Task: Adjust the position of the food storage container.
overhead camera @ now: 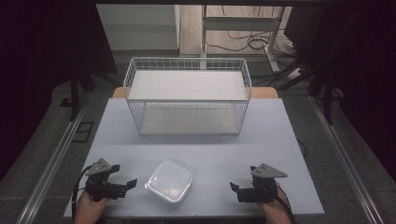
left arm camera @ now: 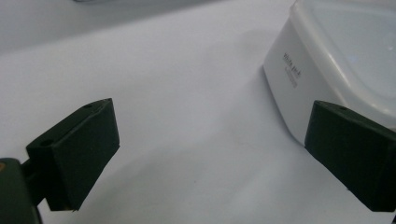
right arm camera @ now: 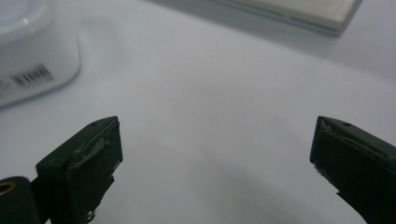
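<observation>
A lidded white plastic container (overhead camera: 169,181) sits near the front of the tabletop (overhead camera: 271,135), between the two pairs of tongs, with a wire basket (overhead camera: 187,95) farther back. The left tongs (overhead camera: 127,185) gape wide just beside its left wall; the right tongs (overhead camera: 235,188), equally wide, rest well apart. To grip well, straddle one wall squarely below the lid rim and close gently, since thin plastic likely flexes.

Right gripper (right arm camera: 215,163) open above table (right arm camera: 210,93); container (right arm camera: 32,56) upper left.
</observation>
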The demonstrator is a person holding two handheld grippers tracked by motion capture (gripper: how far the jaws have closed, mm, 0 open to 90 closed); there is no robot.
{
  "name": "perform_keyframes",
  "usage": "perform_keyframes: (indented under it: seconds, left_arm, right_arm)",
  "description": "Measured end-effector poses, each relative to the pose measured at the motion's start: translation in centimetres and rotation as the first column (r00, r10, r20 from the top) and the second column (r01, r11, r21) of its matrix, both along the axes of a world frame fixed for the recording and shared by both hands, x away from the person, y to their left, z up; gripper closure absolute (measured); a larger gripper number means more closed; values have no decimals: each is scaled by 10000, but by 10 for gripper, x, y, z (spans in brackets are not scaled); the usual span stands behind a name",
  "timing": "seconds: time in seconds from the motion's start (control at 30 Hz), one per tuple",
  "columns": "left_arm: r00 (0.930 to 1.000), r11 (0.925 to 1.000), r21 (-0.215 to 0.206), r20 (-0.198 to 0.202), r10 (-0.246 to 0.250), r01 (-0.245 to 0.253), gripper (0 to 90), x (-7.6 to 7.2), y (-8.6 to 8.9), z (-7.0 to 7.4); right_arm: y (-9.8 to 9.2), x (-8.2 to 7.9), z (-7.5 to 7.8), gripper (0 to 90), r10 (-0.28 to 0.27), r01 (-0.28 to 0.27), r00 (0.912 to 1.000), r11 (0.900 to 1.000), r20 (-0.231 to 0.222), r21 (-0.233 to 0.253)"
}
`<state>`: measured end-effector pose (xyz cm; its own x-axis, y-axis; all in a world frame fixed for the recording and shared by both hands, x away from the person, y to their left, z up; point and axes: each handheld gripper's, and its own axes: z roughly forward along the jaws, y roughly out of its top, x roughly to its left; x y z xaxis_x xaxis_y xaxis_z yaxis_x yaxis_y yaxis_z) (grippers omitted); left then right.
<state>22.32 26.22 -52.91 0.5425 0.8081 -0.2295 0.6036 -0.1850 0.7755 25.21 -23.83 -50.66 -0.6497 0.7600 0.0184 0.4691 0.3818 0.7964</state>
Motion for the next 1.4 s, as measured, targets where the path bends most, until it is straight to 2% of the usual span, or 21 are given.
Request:
perform_keyframes:
  seconds: [0.1, 0.17, 0.3, 0.43, 0.5, 0.6, 0.67, 0.83, 0.97, 1.03, 1.1, 1.13, 1.23, 1.4]
  left_arm:
    - [10000, 9999, 131, -62, 6, -5, 19, 1, -1, -2]
    - [10000, 10000, 27, -68, -32, 32, 19, 2, -1, -2]
    - [10000, 10000, 82, -29, -4, 4, 17, 2, 0, -3]
    - [9999, 9999, 109, -121, 122, -121, 16, 2, 1, -3]
    - [9998, 9998, 150, -180, 121, -118, 16, 2, 1, -3]
    - [9995, 9999, -109, -320, -51, 47, 18, 3, 1, -3]
    - [9995, 9999, -100, -312, -77, 74, 30, 3, 1, -3]
    - [9994, 9994, 314, -301, -157, 167, 70, 1, -3, -1]
    - [9995, 9973, 684, -175, -251, 262, 129, 0, -8, 2]
    - [9993, 9968, 713, -136, -344, 353, 177, -1, -9, 3]
    - [9989, 9970, 619, -124, -450, 457, 231, -1, -11, 5]
    - [9983, 9970, 516, -140, -567, 573, 296, -1, -11, 5]
    - [9970, 9962, 431, -220, -743, 752, 347, 0, -14, 6]
    - [9927, 9927, 386, -418, -1130, 1146, 503, 2, -23, 6]
  right_arm:
    - [-1, 2, -2, 0, 172, -171, 9997, 9999, -182, 22]
    - [2, 3, -2, 0, 187, -188, 9997, 9998, -168, -40]
    - [3, 3, -5, 0, 413, -427, 9988, 9975, -253, -563]
    - [4, 3, -5, 0, 477, -497, 9984, 9963, -292, -705]
    - [4, 2, -4, 0, 546, -572, 9978, 9957, -370, -727]
    - [5, 2, -3, 0, 550, -581, 9971, 9966, -528, -590]
    - [6, 2, -2, 0, 535, -568, 9968, 9969, -601, -546]
    - [9, 1, -1, 16, 559, -603, 9959, 9963, -711, -606]
    - [11, -1, 1, 69, 583, -625, 9961, 9960, -659, -638]
    - [13, -2, 3, 92, 575, -613, 9964, 9963, -617, -609]
    - [16, -3, 5, 124, 627, -655, 9962, 9968, -599, -461]
    - [18, -4, 6, 145, 716, -744, 9955, 9962, -622, -447]
    - [25, -6, 8, 187, 902, -925, 9943, 9950, -567, -383]
    - [38, -9, 12, 257, 1387, -1383, 9886, 9903, -593, 107]
